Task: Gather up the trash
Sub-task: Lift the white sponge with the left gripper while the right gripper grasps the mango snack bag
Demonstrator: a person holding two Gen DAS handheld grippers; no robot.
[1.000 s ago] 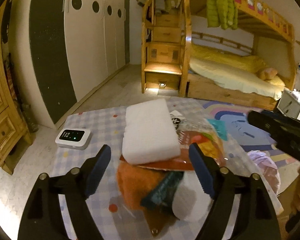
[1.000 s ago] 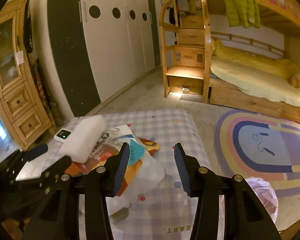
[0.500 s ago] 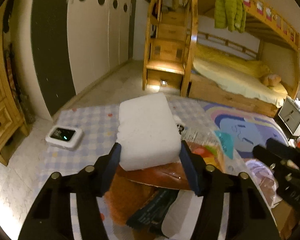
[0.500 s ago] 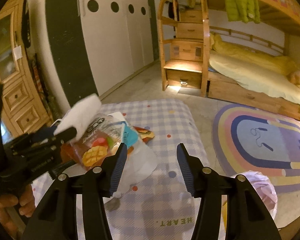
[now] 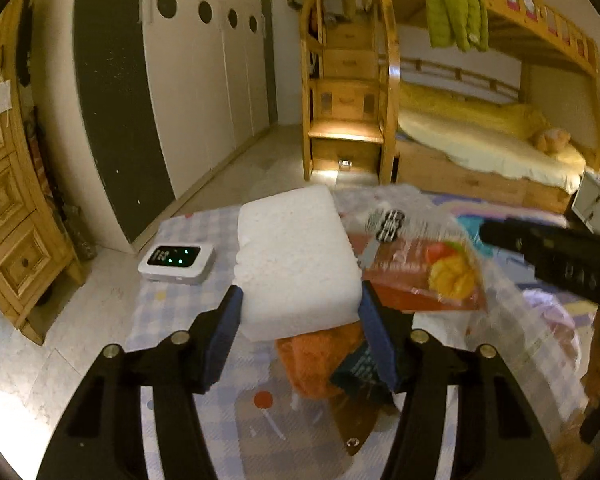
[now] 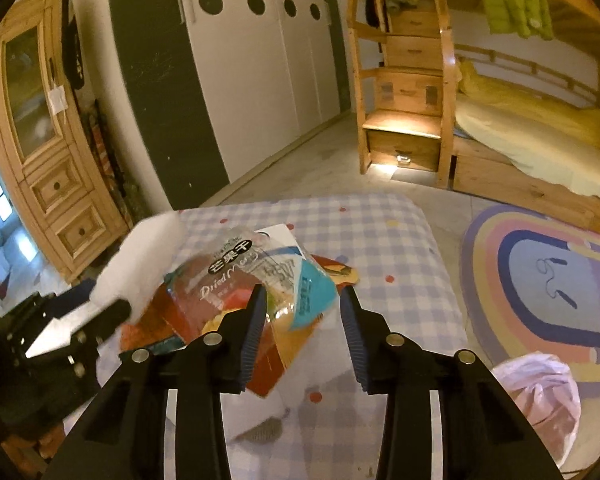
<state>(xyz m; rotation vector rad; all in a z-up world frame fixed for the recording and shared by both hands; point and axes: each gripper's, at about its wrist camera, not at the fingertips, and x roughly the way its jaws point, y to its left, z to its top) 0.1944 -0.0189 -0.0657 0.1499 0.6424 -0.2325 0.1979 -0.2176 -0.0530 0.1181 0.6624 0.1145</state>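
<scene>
My left gripper (image 5: 300, 312) is shut on a white foam block (image 5: 296, 260) and holds it above the checked table (image 5: 172, 312). The block also shows in the right wrist view (image 6: 140, 264). Under it lies a pile of trash: a dried mango bag (image 5: 424, 272), an orange wrapper (image 5: 320, 356) and a dark wrapper (image 5: 360, 368). My right gripper (image 6: 304, 320) is open, its fingers either side of the near end of the mango bag (image 6: 228, 280), beside a teal packet (image 6: 312, 292).
A small white device (image 5: 176, 260) with green lights sits at the table's far left. A pink plastic bag (image 6: 540, 392) lies on the floor at the right, by a rainbow rug (image 6: 540, 280). A bunk bed and wardrobes stand behind.
My left gripper closed on the foam block and lifted it. My right gripper moved left and forward, over the mango bag.
</scene>
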